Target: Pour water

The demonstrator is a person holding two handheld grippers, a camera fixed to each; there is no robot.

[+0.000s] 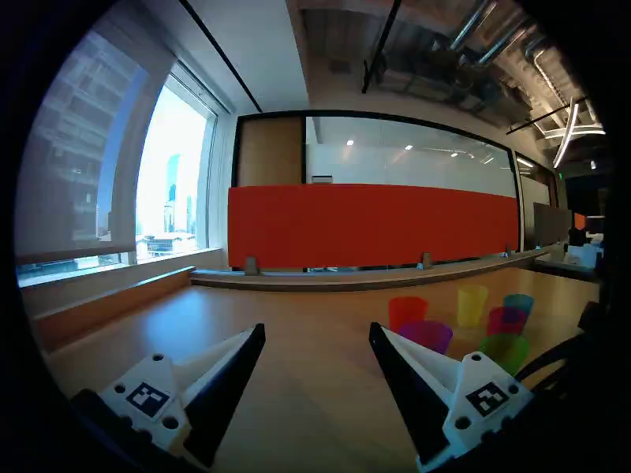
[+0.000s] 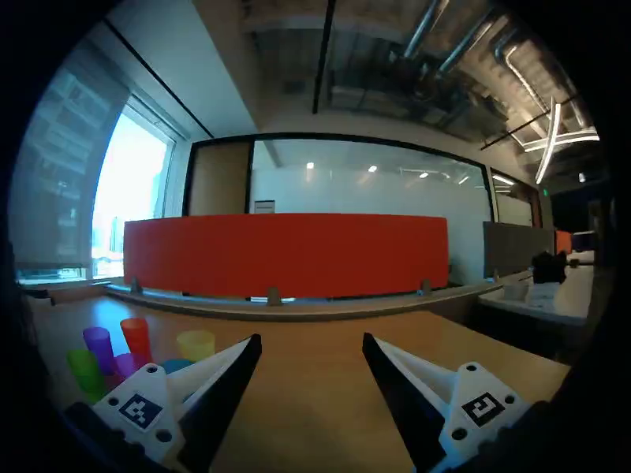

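A long orange partition (image 1: 371, 225) spans mid-frame above the wooden table (image 1: 315, 378), with a bright window (image 1: 169, 197) at left. Translucent coloured cups (image 1: 505, 319) cluster upright at lower right in the left gripper view. In the right gripper view, the cups (image 2: 136, 337) stand lower left, partly behind a finger. Left gripper (image 1: 316, 327) and right gripper (image 2: 311, 337) gape, holding nothing.

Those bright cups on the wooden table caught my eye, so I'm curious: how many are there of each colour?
red cup: 1
yellow cup: 1
teal cup: 1
purple cup: 1
pink cup: 1
green cup: 1
Total: 6 cups
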